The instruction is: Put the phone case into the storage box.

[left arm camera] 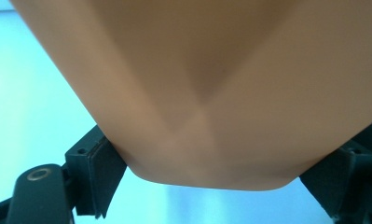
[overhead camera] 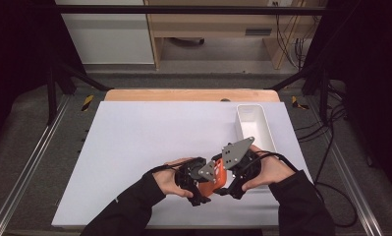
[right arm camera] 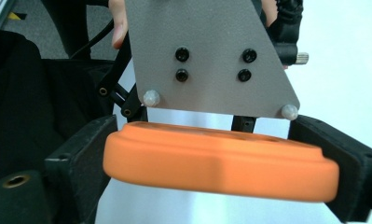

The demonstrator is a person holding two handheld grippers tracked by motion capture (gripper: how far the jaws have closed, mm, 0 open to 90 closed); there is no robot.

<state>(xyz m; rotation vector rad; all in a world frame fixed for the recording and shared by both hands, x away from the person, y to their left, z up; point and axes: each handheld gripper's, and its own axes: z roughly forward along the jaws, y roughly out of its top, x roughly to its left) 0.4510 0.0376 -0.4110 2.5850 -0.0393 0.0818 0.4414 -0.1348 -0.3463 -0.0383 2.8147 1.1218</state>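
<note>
A flat orange piece with rounded edges (overhead camera: 220, 178) hangs between my two grippers over the table's near right. My left gripper (overhead camera: 209, 189) comes at it from the left. In the left gripper view the orange piece (left arm camera: 202, 93) looms large, its lower corners pressed against both pads, so my left gripper (left arm camera: 211, 186) is shut on it. My right gripper (overhead camera: 229, 190) faces it from the right. In the right gripper view the orange piece (right arm camera: 221, 163) lies crosswise between the parted jaws of my right gripper (right arm camera: 216, 170), with no squeeze visible. Behind it is the left gripper's grey plate (right arm camera: 207, 56).
A long white tray (overhead camera: 255, 125) stands on the white table sheet (overhead camera: 149, 142) at the back right, just beyond my right hand. The sheet stretches bare to the left and far side. Metal frame rails run along both table sides.
</note>
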